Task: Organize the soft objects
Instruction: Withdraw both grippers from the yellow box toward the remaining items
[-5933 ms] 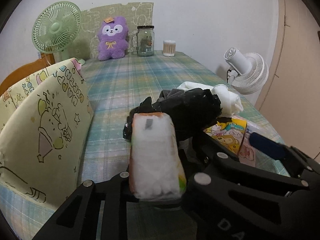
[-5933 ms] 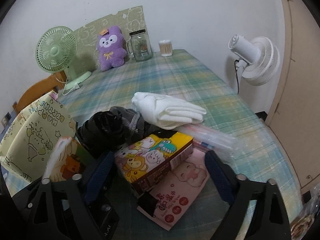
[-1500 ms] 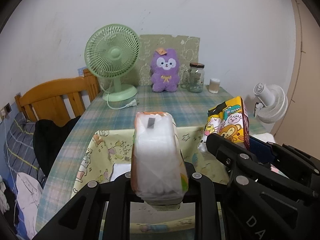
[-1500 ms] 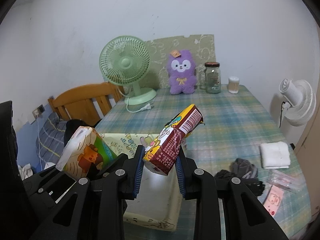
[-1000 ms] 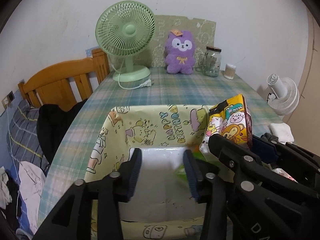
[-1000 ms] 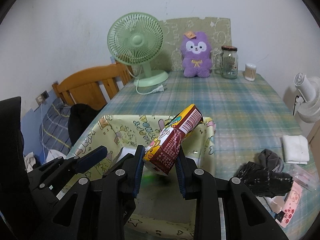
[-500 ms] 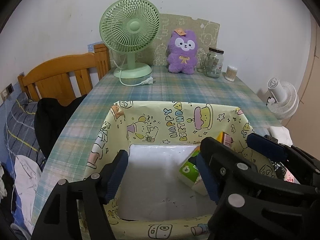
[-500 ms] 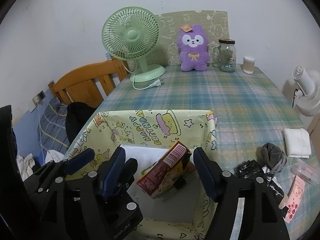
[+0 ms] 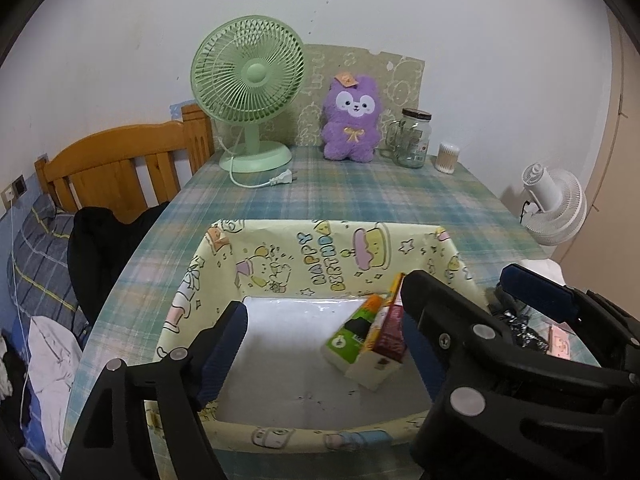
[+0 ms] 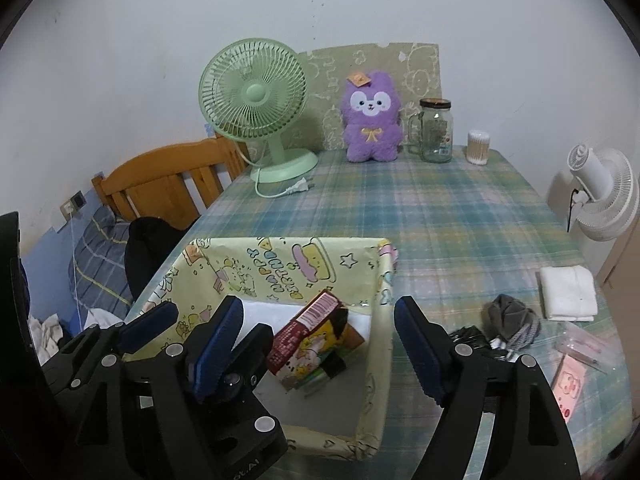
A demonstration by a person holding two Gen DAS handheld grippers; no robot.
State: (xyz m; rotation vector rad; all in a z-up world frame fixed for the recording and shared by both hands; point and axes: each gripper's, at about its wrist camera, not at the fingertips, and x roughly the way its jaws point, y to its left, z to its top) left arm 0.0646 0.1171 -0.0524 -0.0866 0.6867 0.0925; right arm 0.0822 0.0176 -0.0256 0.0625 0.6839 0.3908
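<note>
My left tongs [image 9: 324, 334] & right tongs [image 10: 318, 338] both gape empty over box [image 10: 384, 280]; two packs [image 10: 310, 340] inside. Next, prob: grab white cloth [image 10: 568, 292], far right.

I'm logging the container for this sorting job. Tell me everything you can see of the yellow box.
The yellow box is open-topped and rectangular, its walls covered in pale yellow paper printed with cartoon animals, cakes, stars and "HAPPY BIRTHDAY". The floor inside looks white. It sits upright on the plaid tablecloth near the table's front edge. Two packs lie inside toward one side, leaning on each other: a green-and-orange tissue pack and a red cartoon pack. Both open grippers hover above it, touching nothing.
</note>
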